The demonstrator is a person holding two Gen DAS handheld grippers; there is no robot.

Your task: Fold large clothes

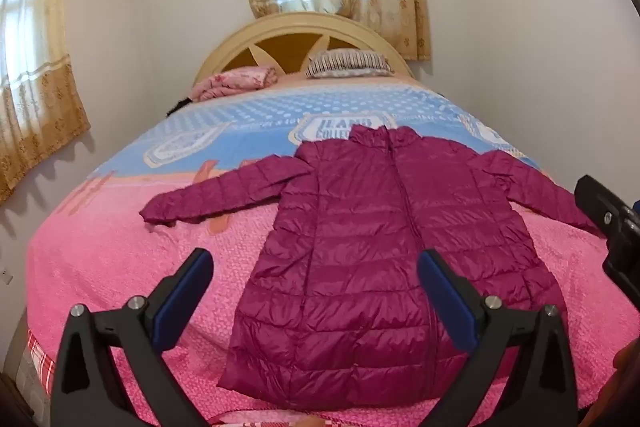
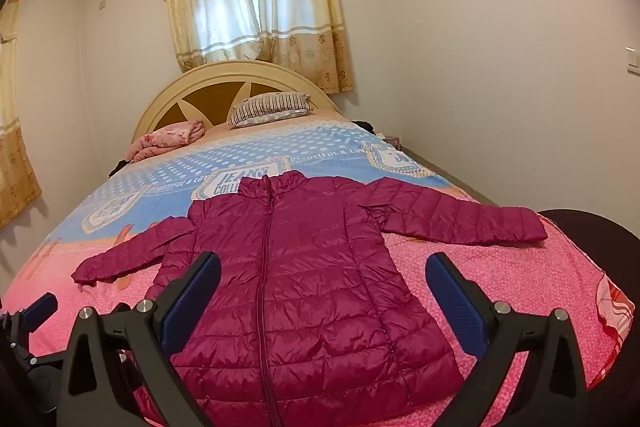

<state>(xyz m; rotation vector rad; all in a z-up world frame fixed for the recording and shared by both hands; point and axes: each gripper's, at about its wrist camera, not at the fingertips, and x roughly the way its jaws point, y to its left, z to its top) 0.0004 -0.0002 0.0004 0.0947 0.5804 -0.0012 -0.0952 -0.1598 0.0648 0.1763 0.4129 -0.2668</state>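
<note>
While flat on bed (image 1: pixel 120 267), jacket (image 1: pixel 360 267) runs long axis frame bottom to top, hem nearest. Left claw (image 1: pixel 316 283) & right claw (image 2: pixel 324 287) both spread wide, empty, hovering near hem; left nearer lower-left corner.

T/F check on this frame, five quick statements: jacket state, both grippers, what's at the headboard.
1. The magenta puffer jacket lies flat on the bed with both sleeves spread out. True.
2. The jacket is unzipped and open. False: its front is zipped shut up to the collar.
3. The left gripper is open and holds nothing. True.
4. The right gripper is shut on a sleeve. False: its jaws stand wide, clear of the fabric.
5. A striped pillow lies by the headboard. True.
</note>
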